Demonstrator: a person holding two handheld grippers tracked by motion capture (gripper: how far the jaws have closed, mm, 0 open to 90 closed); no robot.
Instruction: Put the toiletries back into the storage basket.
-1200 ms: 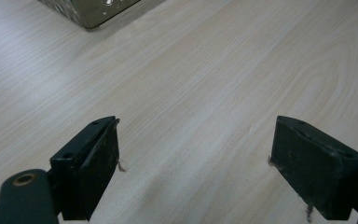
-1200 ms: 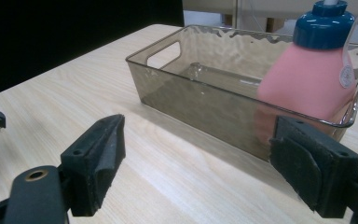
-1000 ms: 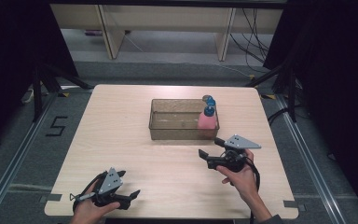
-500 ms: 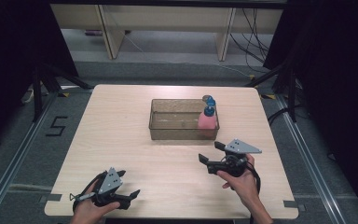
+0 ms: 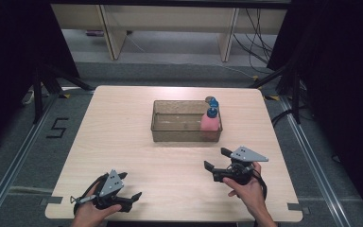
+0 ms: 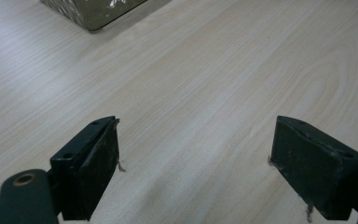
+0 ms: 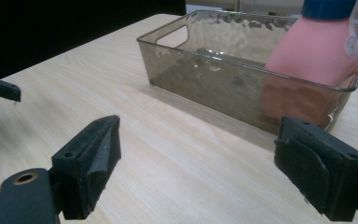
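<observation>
A smoky clear plastic bin (image 5: 179,126) stands mid-table. A pink bottle (image 5: 210,123) with a blue cap stands upright in its right end, and a second blue cap (image 5: 212,101) shows just behind it. My right gripper (image 5: 216,159) hovers in front of the bin's right end, open. Its jaws have just been opening, and nothing is between them. In the right gripper view, that gripper (image 7: 205,172) faces the bin (image 7: 205,84) and the bottle (image 7: 317,51). My left gripper (image 5: 131,185) rests open at the near left edge. In its own view, the left gripper (image 6: 196,163) frames bare wood.
The light wooden table (image 5: 118,118) ends close behind both hands. A corner of the bin (image 6: 91,11) shows at the top of the left gripper view. One jaw of the left gripper (image 7: 0,88) shows at the left of the right gripper view. Dark stands flank the table.
My right gripper has drawn back a little from the bin toward the near edge. The left gripper has kept still.
</observation>
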